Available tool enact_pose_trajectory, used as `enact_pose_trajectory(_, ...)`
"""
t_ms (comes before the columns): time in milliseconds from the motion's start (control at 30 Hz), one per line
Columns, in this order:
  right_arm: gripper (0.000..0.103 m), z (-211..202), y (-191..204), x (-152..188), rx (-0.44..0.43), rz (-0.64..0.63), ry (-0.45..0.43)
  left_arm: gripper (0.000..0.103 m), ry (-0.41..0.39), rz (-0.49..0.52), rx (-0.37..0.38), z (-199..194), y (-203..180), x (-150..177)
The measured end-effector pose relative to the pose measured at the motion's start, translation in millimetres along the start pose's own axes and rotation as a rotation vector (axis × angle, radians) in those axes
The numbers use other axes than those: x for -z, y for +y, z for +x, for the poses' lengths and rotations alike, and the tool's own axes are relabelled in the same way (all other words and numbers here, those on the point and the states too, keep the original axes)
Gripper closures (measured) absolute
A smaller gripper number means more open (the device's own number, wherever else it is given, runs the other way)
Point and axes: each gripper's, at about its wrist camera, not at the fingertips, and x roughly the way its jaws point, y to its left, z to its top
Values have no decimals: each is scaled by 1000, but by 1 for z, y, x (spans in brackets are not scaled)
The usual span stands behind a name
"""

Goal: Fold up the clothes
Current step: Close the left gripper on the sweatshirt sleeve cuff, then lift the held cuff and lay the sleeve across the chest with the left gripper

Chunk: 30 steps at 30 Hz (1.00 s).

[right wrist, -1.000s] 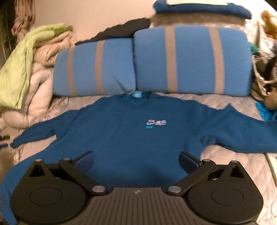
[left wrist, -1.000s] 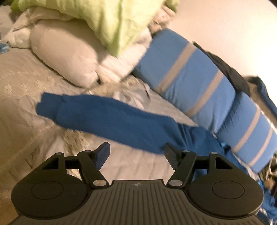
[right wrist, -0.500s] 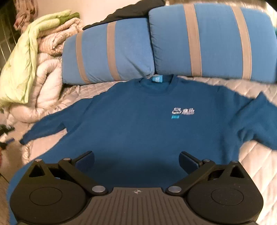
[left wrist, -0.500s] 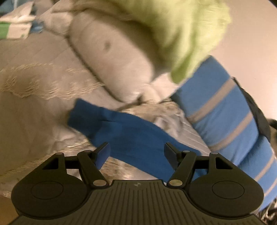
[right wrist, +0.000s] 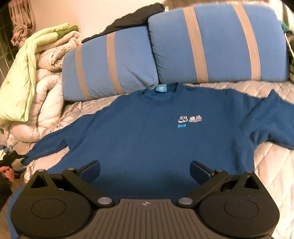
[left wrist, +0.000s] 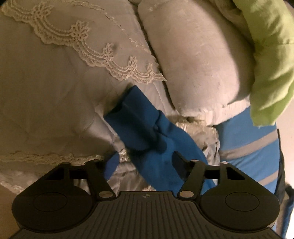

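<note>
The sleeve (left wrist: 145,128) ran slantwise out from between the left claw (left wrist: 145,163), whose jaws were closing around it, while the right claw (right wrist: 145,171) gaped over the sweater (right wrist: 156,137).

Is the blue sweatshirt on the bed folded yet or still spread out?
Spread out. The blue sweatshirt lies flat, front up, logo showing, both sleeves stretched sideways; no fold is visible.

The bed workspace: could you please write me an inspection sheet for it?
Surface: quilted bedspread, lace trim at its edge.
Job's things: blue sweater flat, front up, sleeves spread; sleeve cuff bunched.
Clutter: striped pillows, rolled duvet, green blanket, dark garment.
Grippers: left tongs closing around the sleeve; right tongs open above the hem.
Cables: nothing seen.
Surroundings: pale wall.
</note>
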Motion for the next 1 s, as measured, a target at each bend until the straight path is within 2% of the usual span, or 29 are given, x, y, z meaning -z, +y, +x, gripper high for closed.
enact_pose_trajectory(33,0,1,-1,0,-4,6,3,54,0,1,-11,2,0,-1)
enact_pose_trajectory(67,0,2,-1,0,-8,10,7,67,1,7,-23,3,-1,-2)
enact_pose_trajectory(100,0,2,-1,0,-12,11,11,72,9,14,-33,4,-3,-2)
enact_pose_trajectory(267,0,4,-3,1,-28,23,19,82,15,84,-93,2,-21,-7)
enact_pose_trajectory(600,0,3,-8,2,-46,55,21,85,-22,180,-78,-19,-60,-17)
enact_pose_trajectory(833,0,1,-11,2,-61,77,13,85,-33,282,-93,-32,-90,-14)
enact_pose_trajectory(1000,0,2,-14,2,-76,95,23,85,-45,389,-116,-34,-111,-8)
